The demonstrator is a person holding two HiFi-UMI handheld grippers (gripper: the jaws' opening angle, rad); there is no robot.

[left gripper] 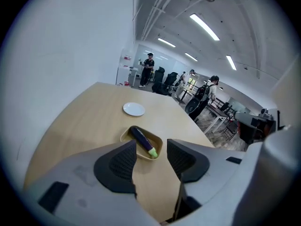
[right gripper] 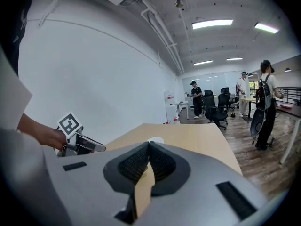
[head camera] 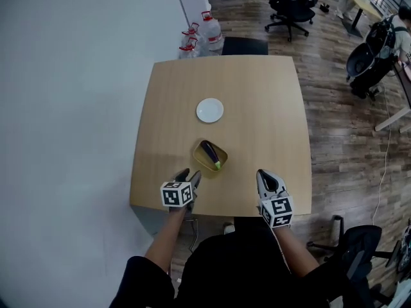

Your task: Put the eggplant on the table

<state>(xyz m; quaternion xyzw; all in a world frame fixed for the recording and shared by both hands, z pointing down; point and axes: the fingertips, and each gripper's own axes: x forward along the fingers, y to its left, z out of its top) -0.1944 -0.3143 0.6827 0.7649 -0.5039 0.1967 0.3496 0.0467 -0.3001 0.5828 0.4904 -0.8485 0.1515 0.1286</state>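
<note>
A dark purple eggplant (head camera: 210,153) with a green stem end lies in a shallow yellow dish (head camera: 200,157) on the wooden table (head camera: 257,101). In the left gripper view the eggplant (left gripper: 142,140) shows just beyond the jaws, inside the dish (left gripper: 127,135). My left gripper (head camera: 190,178) hovers above the table's near edge, left of the dish, open and holding nothing. My right gripper (head camera: 266,179) sits over the near edge to the right of the dish, shut with nothing between its pads. The left gripper (right gripper: 80,144) also appears in the right gripper view.
A small white plate (head camera: 210,110) rests on the table beyond the dish. Water bottles (head camera: 210,31) stand on the floor past the far edge, by a white wall. Office chairs (head camera: 290,5) and people are farther off to the right.
</note>
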